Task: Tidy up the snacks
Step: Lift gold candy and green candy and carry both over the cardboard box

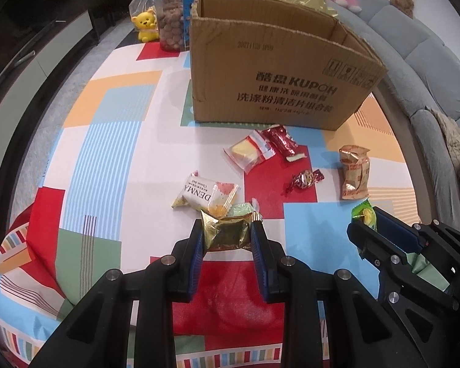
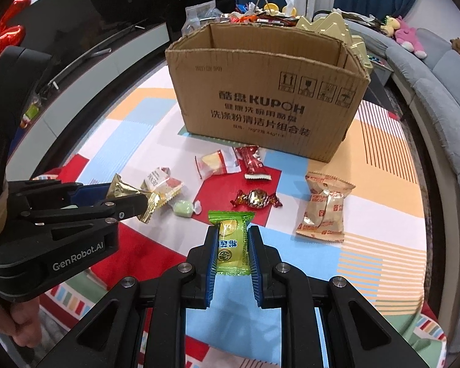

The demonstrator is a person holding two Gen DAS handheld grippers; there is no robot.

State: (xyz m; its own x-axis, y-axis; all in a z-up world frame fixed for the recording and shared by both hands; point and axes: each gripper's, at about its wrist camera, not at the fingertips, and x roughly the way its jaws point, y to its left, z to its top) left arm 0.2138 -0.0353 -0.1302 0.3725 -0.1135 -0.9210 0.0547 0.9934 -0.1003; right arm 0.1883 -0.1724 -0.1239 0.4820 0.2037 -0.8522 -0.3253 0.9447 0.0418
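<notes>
Left gripper (image 1: 227, 236) had its fingers pinching a gold foil packet (image 1: 225, 233) just above the desk (image 1: 113, 141) — right gripper (image 2: 231, 247) clamped a green-wrapped candy (image 2: 231, 242) alongside. Beyond them lay a white DENMA pack (image 1: 205, 193), a red twist candy (image 2: 256, 199) and a biscuit bag (image 2: 325, 211); farthest, the open cardboard box (image 2: 260, 98) stood upright.

Gold foil packet (image 1: 227, 233), green-yellow packet (image 2: 232, 243), brown cardboard box (image 2: 260, 92), and tablecloth (image 1: 113, 128) in red, blue, orange, green blocks.
</notes>
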